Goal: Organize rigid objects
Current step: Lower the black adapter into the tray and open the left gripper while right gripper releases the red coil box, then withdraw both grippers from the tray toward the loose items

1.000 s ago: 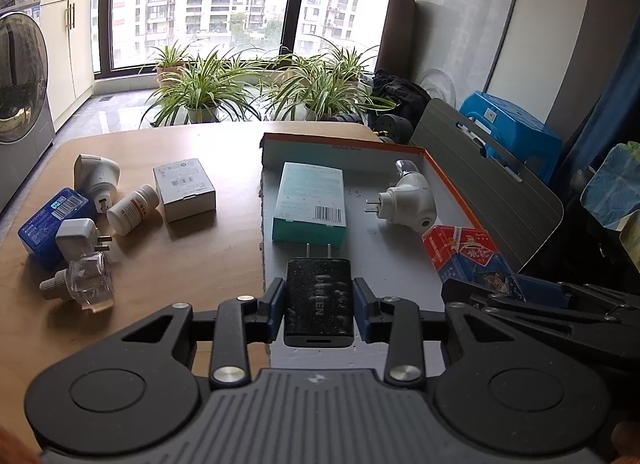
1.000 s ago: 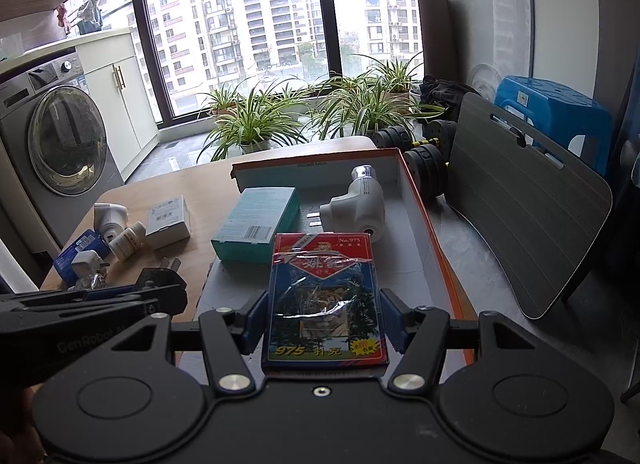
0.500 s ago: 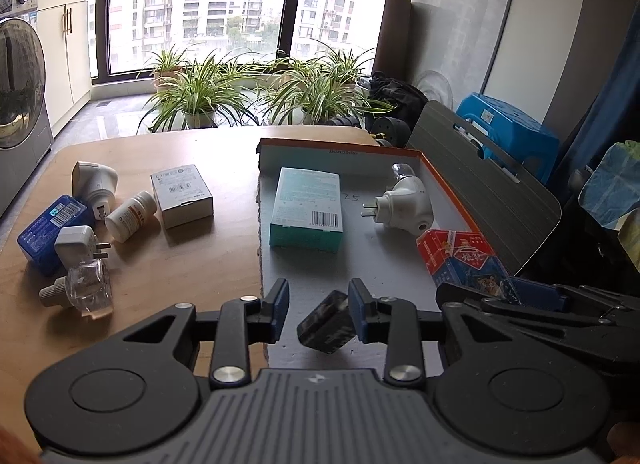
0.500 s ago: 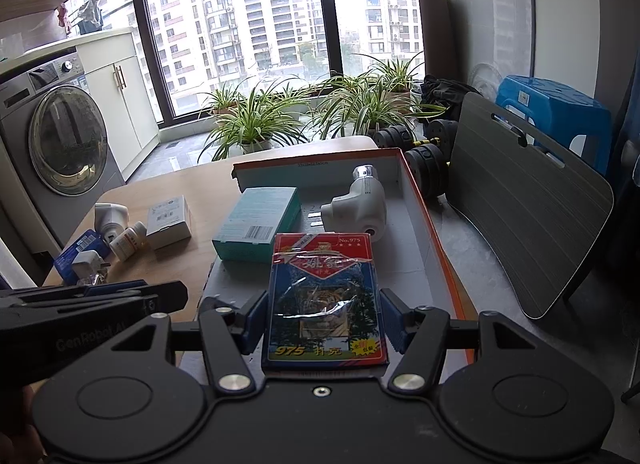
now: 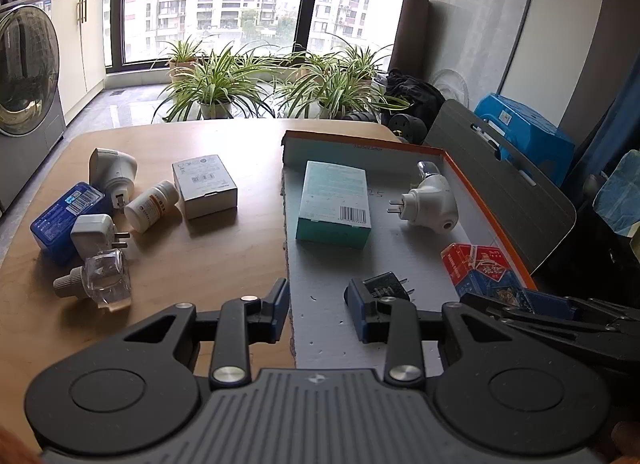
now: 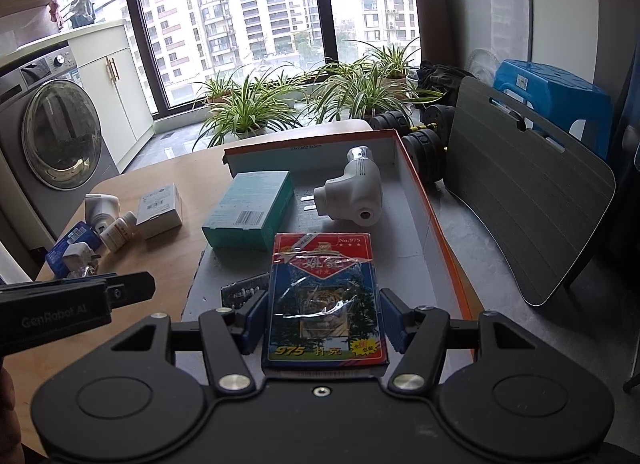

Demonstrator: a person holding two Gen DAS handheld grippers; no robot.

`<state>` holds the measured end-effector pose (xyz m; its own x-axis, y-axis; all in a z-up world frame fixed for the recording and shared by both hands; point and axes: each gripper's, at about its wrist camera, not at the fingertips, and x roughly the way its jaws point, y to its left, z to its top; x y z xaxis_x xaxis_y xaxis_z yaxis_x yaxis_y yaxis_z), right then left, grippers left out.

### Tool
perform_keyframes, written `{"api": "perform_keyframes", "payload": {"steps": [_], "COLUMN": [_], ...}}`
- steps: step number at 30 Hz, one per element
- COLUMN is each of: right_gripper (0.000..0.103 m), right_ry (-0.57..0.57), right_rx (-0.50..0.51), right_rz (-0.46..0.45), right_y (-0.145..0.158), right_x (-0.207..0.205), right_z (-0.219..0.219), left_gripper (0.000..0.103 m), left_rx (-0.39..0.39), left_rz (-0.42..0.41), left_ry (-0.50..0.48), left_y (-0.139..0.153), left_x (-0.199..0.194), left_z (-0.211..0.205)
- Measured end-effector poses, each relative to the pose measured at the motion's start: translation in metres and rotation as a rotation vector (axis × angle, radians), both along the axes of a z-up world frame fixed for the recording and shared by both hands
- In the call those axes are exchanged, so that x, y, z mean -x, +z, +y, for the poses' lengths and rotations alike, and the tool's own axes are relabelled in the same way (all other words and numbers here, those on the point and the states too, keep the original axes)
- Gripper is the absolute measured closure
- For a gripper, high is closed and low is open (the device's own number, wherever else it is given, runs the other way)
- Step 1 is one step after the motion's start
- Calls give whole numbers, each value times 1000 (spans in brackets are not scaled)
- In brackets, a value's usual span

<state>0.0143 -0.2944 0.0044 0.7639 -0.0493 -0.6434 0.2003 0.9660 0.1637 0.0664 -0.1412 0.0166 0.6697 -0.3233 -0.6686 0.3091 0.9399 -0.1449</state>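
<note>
Daylight from window, bright, slightly blown out. Soft shadows fall toward cam under box & items on table. Fisheye bends edges; corners vignetted dark in right view. Focus sharp overall, no motion blur.

A shallow orange-rimmed cardboard tray with a grey floor holds a flat teal box, a white plug-in device on its side, a small black charger at the near edge, and a red-and-blue card pack.
</note>
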Motion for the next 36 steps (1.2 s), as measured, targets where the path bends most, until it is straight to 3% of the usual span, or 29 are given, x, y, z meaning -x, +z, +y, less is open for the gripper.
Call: {"api": "perform_keyframes", "payload": {"steps": [10, 17, 25, 36], "right_gripper": [27, 24, 13, 12], "right_ry": [22, 29, 68, 179], "right_rx": [-12, 5, 21, 40], "right_rz": [-18, -33, -29, -12], "right_y": [7, 17, 22, 22], "right_x": [1, 0, -10, -23], "right_z": [4, 10, 20, 60], "left_gripper": [66, 38, 8, 7], "left_rx": [-5, -18, -38, -49], "left_rz": [-1, -11, -43, -20], "left_ry": [15, 51, 101, 200], "left_y": [2, 5, 10, 4], "left_x": [0, 1, 5, 6], "left_z": [7, 16, 35, 82]}}
